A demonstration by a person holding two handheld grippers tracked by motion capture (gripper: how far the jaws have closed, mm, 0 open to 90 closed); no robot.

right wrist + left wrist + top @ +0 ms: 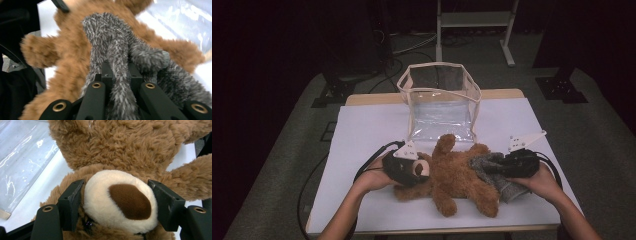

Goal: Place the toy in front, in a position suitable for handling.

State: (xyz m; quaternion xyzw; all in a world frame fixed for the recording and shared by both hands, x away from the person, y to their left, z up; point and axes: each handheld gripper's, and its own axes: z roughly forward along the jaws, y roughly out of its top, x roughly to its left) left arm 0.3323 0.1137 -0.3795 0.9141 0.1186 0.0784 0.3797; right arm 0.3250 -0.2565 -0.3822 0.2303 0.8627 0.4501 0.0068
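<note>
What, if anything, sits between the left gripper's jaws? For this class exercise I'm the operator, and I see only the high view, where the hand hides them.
Observer: The fluffy brown teddy bear's cream muzzle with the dark brown nose. The left gripper has one pad pressed against each side of it.
Operator: And the right gripper's jaws?
Observer: The right gripper is shut on a fold of the fuzzy grey cloth, which lies draped over the bear's body.
</note>
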